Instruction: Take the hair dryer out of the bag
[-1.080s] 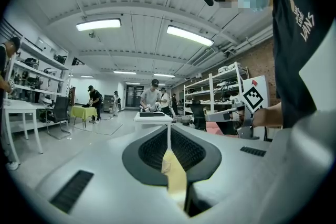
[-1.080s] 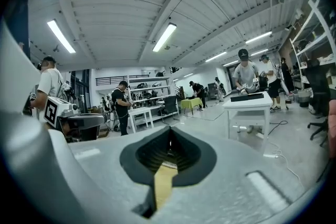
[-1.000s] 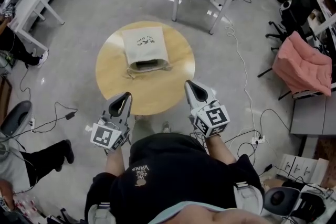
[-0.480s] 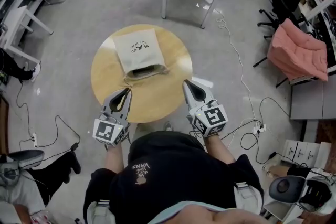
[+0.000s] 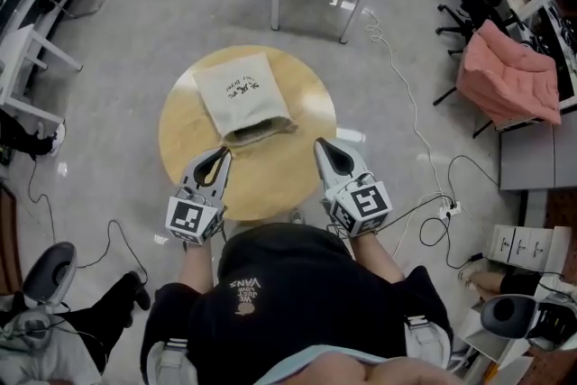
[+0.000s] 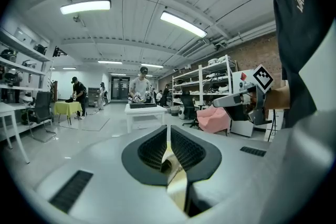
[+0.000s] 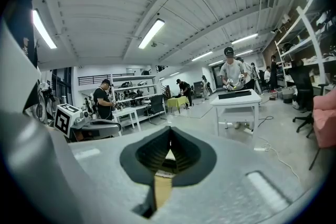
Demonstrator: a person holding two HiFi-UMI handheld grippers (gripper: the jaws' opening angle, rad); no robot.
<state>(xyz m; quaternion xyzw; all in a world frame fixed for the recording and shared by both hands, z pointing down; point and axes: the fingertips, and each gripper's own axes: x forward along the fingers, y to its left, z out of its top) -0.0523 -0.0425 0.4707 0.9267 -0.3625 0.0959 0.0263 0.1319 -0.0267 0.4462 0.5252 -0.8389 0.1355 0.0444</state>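
Head view: the bag [image 5: 242,93] lies flat on the round table [image 5: 297,180], toward its far edge, with the mouth facing the near edge where the person stands. A dark strip inside the mouth is judged to be the hair dryer [image 5: 251,136]; most of it is hidden by the cloth.

The left gripper [image 5: 220,154] and right gripper [image 5: 322,145] are over the near edge of the table, one on each side of the mouth and just short of it. Neither touches the bag. In each gripper view the jaws are clenched, with only the wooden tabletop showing through the slit and nothing held.

Hazards from this position:
- Clenched jaws cannot enter the mouth or pinch the cloth. If they advance without opening first, they are likely to push the bag toward the far edge.
- The bag is light and lies loose. Pulling the hair dryer without holding the cloth is likely to drag the bag along.
- A grip through the cloth may catch the fabric with the hair dryer and jam the removal.
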